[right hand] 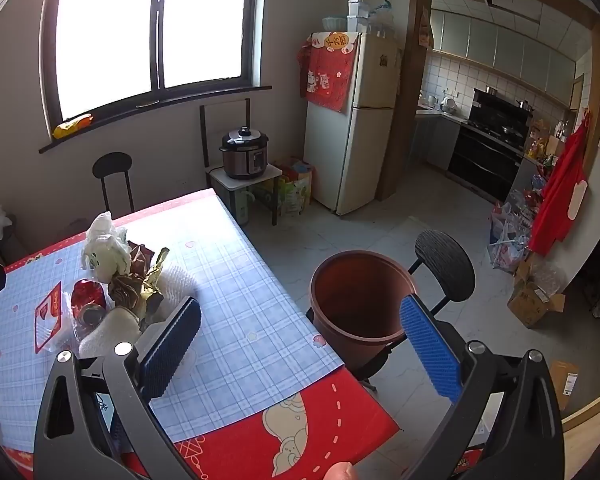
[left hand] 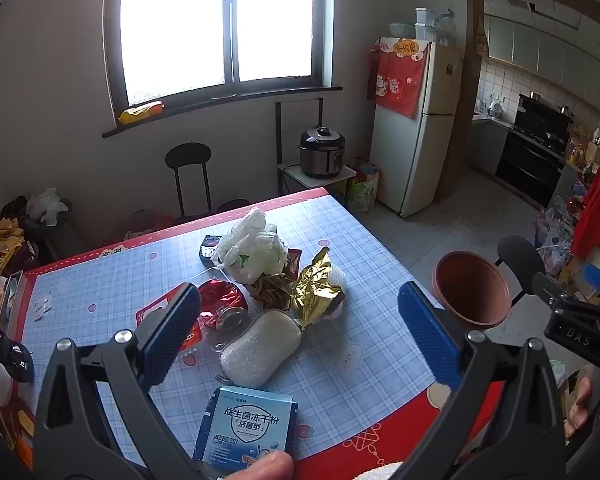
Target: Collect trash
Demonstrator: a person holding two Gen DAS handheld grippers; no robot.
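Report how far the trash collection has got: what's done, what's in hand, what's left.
Done: nothing visibly; what shows of the brown bin beside the table looks empty. In hand: nothing; the left hand-held gripper and right hand-held gripper are both open. Left: the wrapper pile, white sponge and blue packet on the table.

One bin [right hand: 358,300], perhaps eight wrappers [left hand: 316,288].
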